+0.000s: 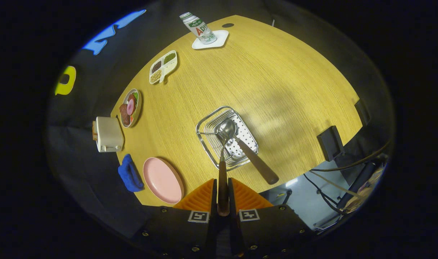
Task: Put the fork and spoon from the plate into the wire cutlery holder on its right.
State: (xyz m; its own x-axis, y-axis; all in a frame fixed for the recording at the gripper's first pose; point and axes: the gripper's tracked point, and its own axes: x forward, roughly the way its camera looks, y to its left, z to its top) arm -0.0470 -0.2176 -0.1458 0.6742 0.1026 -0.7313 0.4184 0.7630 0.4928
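My gripper point(223, 185) is shut on the brown wooden handle of the fork point(222, 169), both fingers pressing it. The fork's metal end reaches forward over the wire cutlery holder point(208, 124) just ahead of the fingers. A spoon point(240, 142) with a brown handle lies in the holder, its bowl inside and its handle sticking out over the near right rim. The pink plate point(163, 180) sits bare on the wooden table to the left of the fingers.
Left of the plate lie a blue cloth point(129, 173) and a white toaster point(108, 134). Beyond are a plate of food point(130, 107), a divided dish point(163, 66) and a bottle point(199, 28) on a white coaster. The table edge point(294, 176), floor and cables lie right.
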